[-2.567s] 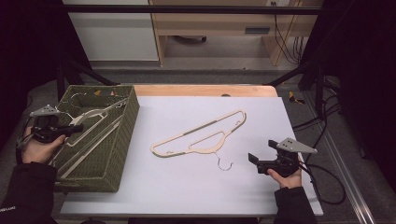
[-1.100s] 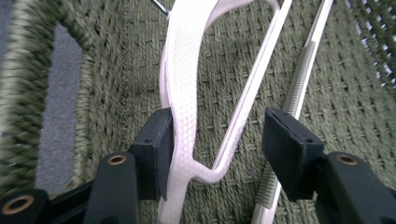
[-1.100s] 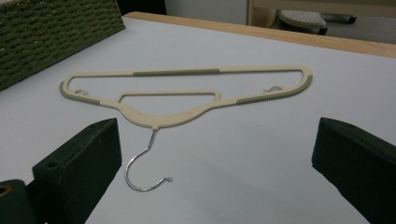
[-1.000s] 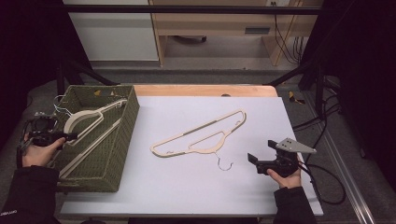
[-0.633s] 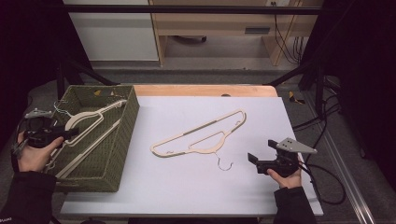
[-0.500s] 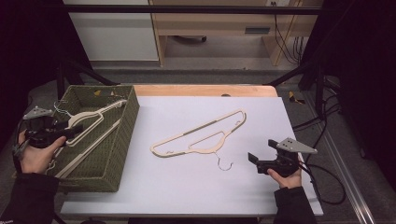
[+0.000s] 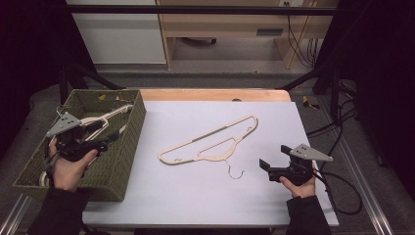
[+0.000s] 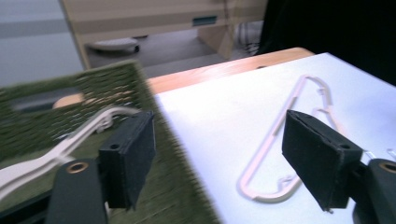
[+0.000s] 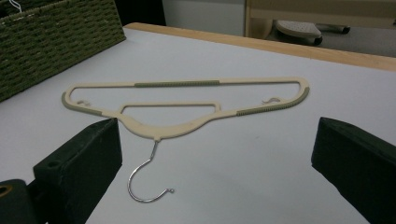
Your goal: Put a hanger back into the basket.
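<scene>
— Hangers are what this seems to be about: one lies flat on the bench (image 7: pixel 303 196), near the middle, hook (image 9: pixel 148 179) toward the person. What's changed on the left?

— The left claw (image 7: pixel 80 142) was holding a hanger partly lifted out of the basket (image 7: pixel 110 169) a moment ago. Now its jaws stand wide apart with nothing between them, over the basket's near wall, and it has swung to face the bench. The basket hanger (image 7: pixel 100 120) has dropped back inside.

— So it let go?

— It looks that way. I'd judge that pull a failed or abandoned one, so taking a second hanger out is yet to be done.

— What's in the basket?

— That pale hanger, lying slanted along the inside, with a wire hook near the far corner. How many more are under it I cannot tell.

— And the right claw (image 7: pixel 274 169)?

— Unmoved, resting at the bench's near right, jaws apart and empty, facing the bench hanger (image 7: pixel 210 142), just short of its hook.
</scene>
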`<state>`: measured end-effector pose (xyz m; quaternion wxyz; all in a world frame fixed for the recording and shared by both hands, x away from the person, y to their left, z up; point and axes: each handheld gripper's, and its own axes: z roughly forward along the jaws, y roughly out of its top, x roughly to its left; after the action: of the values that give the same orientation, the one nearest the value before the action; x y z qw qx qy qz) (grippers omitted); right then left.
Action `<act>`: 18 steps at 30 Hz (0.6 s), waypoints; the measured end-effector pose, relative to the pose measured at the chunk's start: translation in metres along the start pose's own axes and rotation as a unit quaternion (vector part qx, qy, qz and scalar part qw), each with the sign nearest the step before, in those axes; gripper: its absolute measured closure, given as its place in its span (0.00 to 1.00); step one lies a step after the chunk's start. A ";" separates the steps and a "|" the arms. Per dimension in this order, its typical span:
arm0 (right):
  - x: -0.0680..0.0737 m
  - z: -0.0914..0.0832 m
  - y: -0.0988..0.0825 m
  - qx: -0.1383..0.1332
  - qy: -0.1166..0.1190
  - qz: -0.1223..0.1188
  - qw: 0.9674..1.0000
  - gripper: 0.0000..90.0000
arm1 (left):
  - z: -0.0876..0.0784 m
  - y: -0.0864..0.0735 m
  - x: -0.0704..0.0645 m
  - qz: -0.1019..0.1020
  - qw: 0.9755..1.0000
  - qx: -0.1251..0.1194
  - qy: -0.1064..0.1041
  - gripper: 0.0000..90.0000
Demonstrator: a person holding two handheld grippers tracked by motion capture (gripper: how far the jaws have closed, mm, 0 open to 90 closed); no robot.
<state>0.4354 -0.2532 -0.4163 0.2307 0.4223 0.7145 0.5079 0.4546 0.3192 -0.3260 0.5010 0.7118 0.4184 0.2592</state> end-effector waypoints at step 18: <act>0.007 0.005 0.003 0.003 -0.001 0.004 1.000 0.03 | 0.047 -0.016 -0.090 0.054 0.993 -0.003 -0.106 0.15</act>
<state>0.4364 -0.2442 -0.4142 0.2277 0.4268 0.7141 0.5060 0.4397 0.2217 -0.3535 0.5303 0.7552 0.3232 0.2099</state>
